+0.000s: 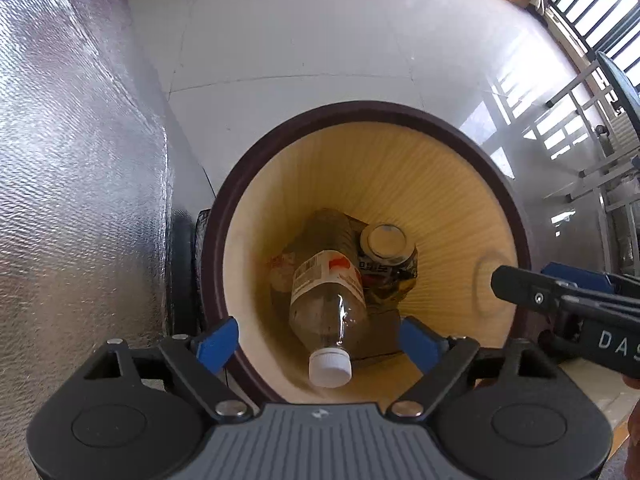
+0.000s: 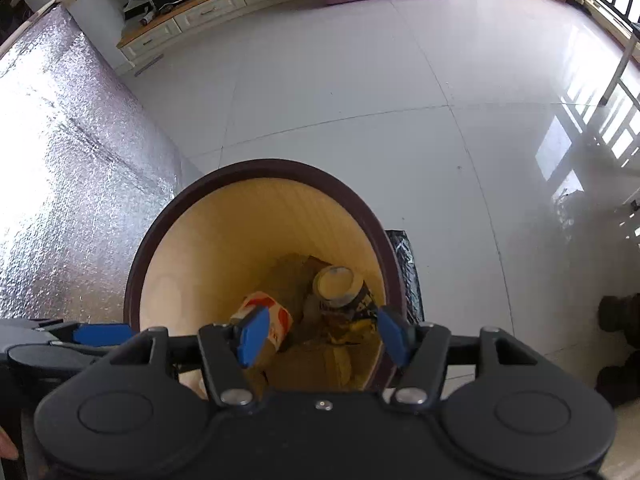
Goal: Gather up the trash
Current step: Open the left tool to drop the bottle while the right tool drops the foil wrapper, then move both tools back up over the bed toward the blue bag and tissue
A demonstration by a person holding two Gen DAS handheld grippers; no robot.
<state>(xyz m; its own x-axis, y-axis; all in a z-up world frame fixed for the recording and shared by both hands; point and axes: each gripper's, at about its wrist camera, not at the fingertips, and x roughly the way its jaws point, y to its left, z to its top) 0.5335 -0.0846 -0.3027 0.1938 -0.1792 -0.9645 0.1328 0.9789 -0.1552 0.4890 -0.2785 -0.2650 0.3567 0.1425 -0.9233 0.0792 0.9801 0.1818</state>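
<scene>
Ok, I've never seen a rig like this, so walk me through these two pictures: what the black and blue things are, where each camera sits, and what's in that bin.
These are two hand-held tongs, each with a camera looking along its blue fingers. One picture is from the left tongs, the other from the right tongs. Both hang over a round bin standing on a tiled floor, and both are open and hold nothing. In the bin lie a clear bottle with a white cap, a can and some cardboard.
</scene>
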